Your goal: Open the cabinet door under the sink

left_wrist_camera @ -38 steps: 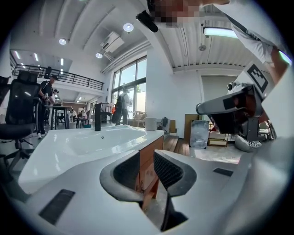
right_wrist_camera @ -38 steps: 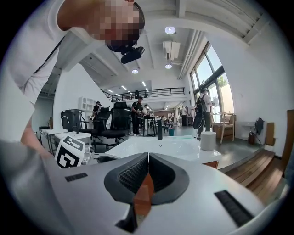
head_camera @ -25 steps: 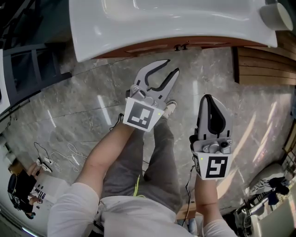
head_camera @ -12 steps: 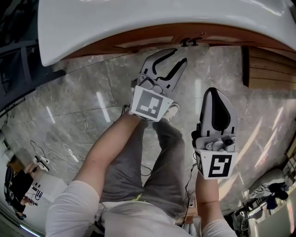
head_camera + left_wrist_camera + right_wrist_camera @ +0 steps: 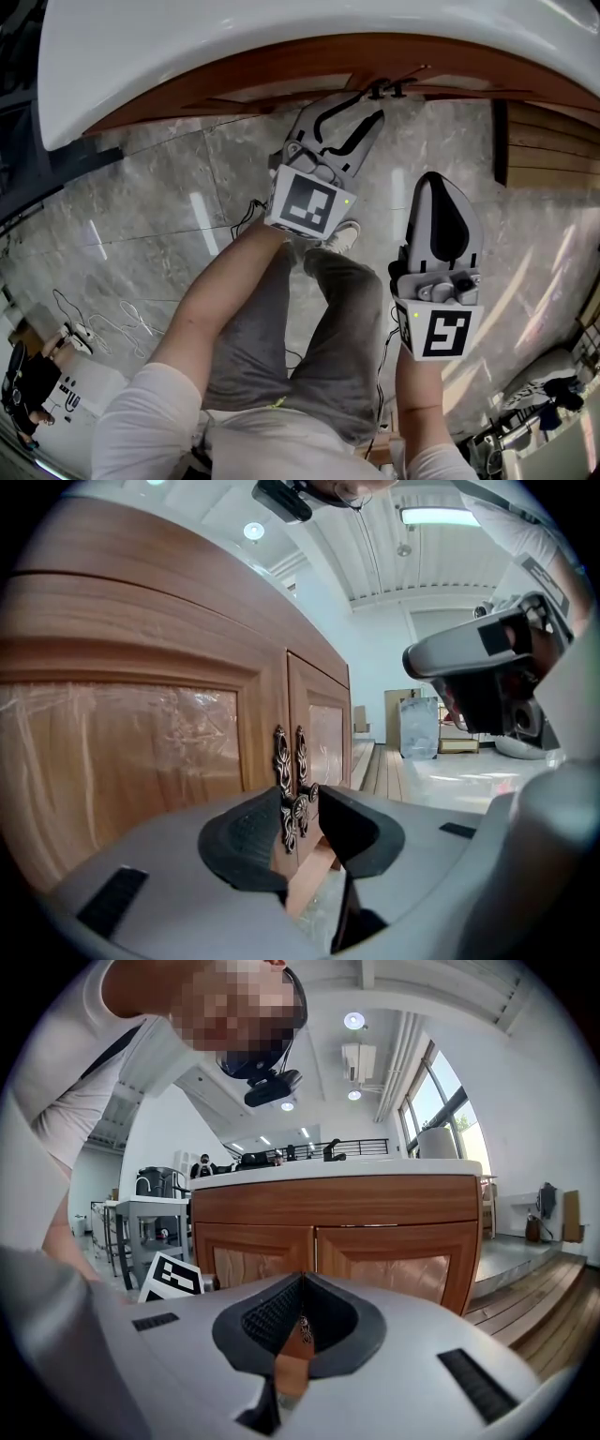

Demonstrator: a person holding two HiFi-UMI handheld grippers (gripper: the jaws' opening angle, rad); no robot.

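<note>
The wooden cabinet point(image 5: 281, 80) sits under the white sink point(image 5: 187, 37), with two doors point(image 5: 253, 1260) point(image 5: 412, 1265) closed. A pair of ornate dark metal handles point(image 5: 389, 89) point(image 5: 291, 775) sits where the doors meet. My left gripper point(image 5: 354, 105) point(image 5: 298, 808) is open, its fingertips just short of the handles, which show in the gap between its pads without touching them. My right gripper point(image 5: 433, 183) point(image 5: 302, 1283) is shut on nothing, farther back from the cabinet and to the right of the left one.
Grey marble floor point(image 5: 150, 206) lies before the cabinet, wooden decking point(image 5: 548, 141) to its right. The person's legs and a shoe point(image 5: 342, 234) are below the grippers. Cables point(image 5: 103, 323) trail on the floor at left. A metal table point(image 5: 150, 1218) stands left of the cabinet.
Both grippers have sunk and come closer to the cabinet front. The left gripper's tips now reach near the handles. The right gripper stays shut.
</note>
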